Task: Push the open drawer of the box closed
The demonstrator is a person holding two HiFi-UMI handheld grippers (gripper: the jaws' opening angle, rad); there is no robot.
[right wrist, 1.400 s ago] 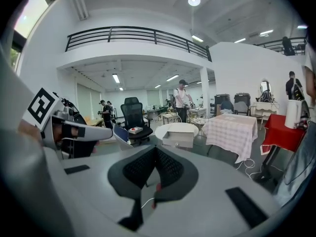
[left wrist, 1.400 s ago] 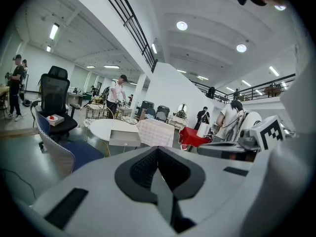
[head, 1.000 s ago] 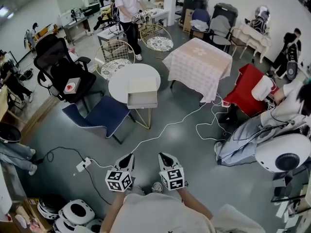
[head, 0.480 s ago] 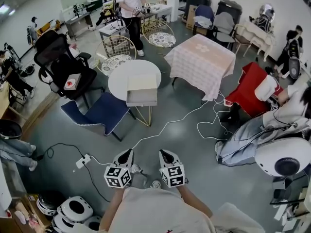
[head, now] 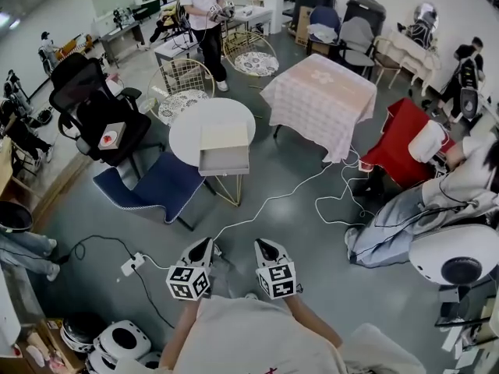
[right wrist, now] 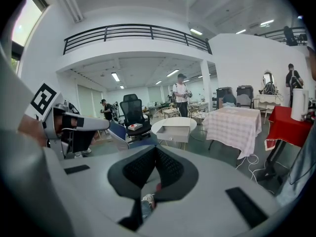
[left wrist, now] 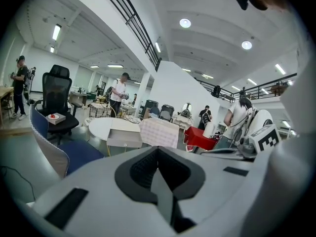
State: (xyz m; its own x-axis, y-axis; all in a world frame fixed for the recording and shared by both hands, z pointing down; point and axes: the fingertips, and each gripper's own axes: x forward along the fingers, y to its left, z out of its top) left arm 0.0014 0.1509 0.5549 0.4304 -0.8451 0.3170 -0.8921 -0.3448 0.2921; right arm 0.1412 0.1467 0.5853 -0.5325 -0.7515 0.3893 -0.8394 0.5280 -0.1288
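Little has shifted: left gripper and right gripper jaws stay closed, empty. The box's drawer overhangs the table rim, with open floor between.

The box is a flat beige thing sitting on the round white tabletop. Its grey drawer is pulled wide open, looks empty, and reaches the tabletop's near edge.

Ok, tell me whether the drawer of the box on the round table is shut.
No, the drawer juts open from the box, past the table edge.
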